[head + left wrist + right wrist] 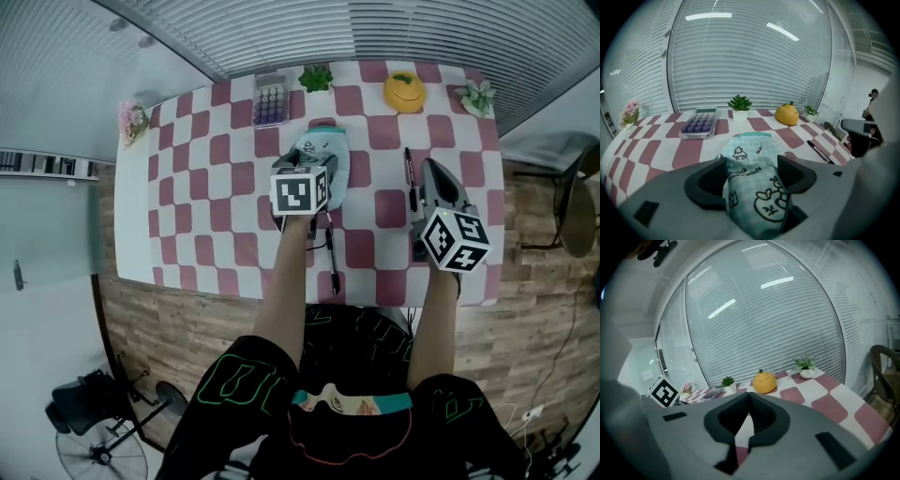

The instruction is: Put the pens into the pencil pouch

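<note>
The pencil pouch [751, 149] is seen between the left gripper's [752, 176] spread jaws, seemingly untouched by them, while the right gripper [749, 416] is held pressed together, empty, a pen [409, 178] laid just left of it.

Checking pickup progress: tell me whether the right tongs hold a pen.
No, the right tongs are shut tip to tip in the right gripper view, with nothing between them.
</note>
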